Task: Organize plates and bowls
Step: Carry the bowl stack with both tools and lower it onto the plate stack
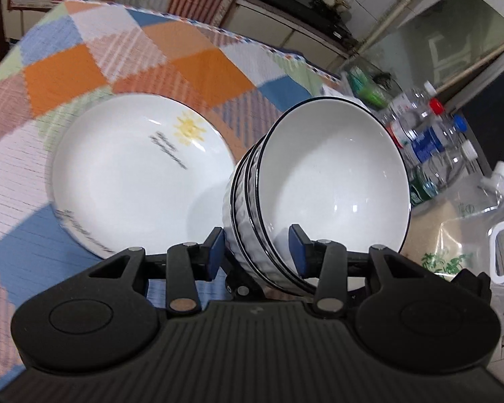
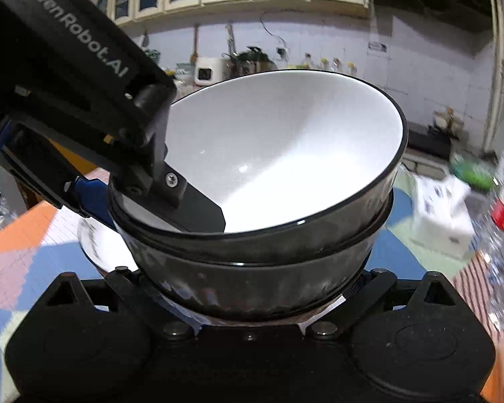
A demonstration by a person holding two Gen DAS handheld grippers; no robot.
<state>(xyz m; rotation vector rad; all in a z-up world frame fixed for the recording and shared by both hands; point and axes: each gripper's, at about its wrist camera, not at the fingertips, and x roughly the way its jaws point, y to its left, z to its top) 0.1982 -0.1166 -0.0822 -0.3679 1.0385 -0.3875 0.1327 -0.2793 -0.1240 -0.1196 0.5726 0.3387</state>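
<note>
The left gripper (image 1: 258,252) clamps the near rim of the stacked bowls (image 1: 319,181), one finger inside, one outside, holding them tilted above the patchwork tablecloth (image 1: 84,67). The right gripper's jaws are hidden beneath the bowls, so I cannot tell their state. Left of the bowls lies a white plate (image 1: 134,174); far right stand water bottles (image 1: 429,134).

The stacked bowls (image 1: 322,181) are white inside with thin black rims and a white dimpled outer wall. The plate (image 1: 131,174) is white, printed with a yellow sun and grey lettering. The tablecloth (image 1: 94,60) is patchwork: orange, blue, pale green and pink-striped diamonds. The water bottles (image 1: 429,134) wear red, blue and white caps. Blue pads (image 1: 299,252) line the black left gripper (image 1: 257,252).
</note>
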